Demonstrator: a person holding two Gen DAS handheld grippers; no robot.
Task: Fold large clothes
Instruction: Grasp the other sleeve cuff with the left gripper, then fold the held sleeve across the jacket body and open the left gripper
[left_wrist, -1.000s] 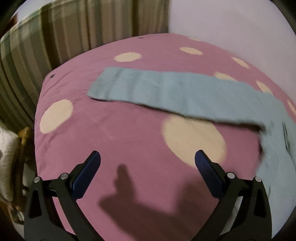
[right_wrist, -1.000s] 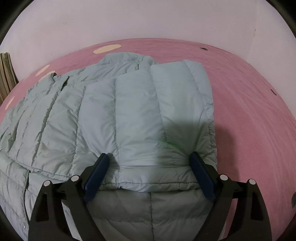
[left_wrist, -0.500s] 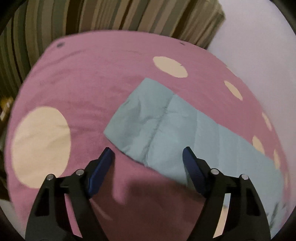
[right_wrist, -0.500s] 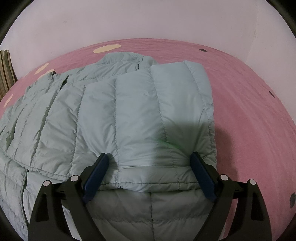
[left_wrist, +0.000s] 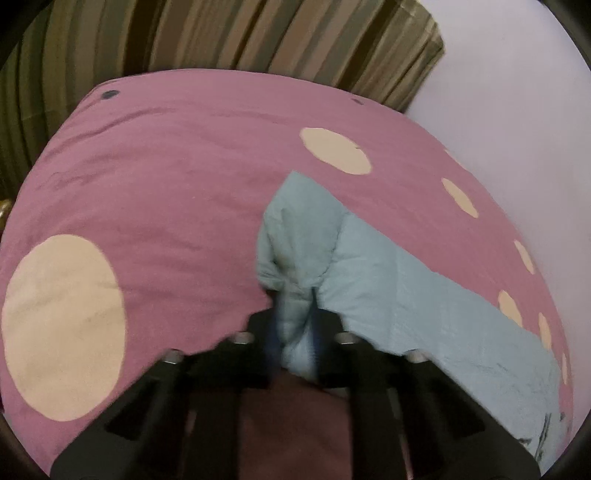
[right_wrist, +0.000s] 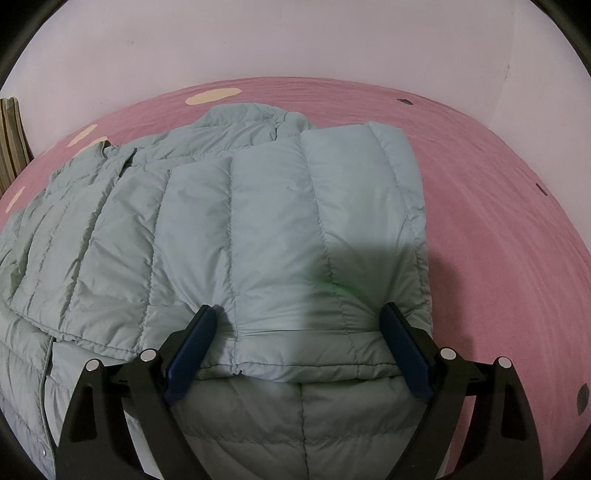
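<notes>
- Where the left gripper (left_wrist: 293, 328) had hovered wide open half a second earlier, its jaws were now closed on the sleeve (left_wrist: 295, 258) cuff, apparently bunching it, though blur hid detail; the sleeve fold could start.
- Only the right view showed the jacket (right_wrist: 258, 229) body on the bedspread (right_wrist: 498, 221), its other sleeve already folded across; the right gripper (right_wrist: 299, 343) stayed wide open at 6 o'clock, holding nothing.

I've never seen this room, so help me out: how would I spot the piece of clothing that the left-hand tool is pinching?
Find the pink bedspread with big cream dots, in front of the striped curtain. On it lies one long pale blue-green sleeve, stretched out towards the right. The left gripper is shut on its bunched cuff end; it is the only cloth there that isn't pink.
</notes>
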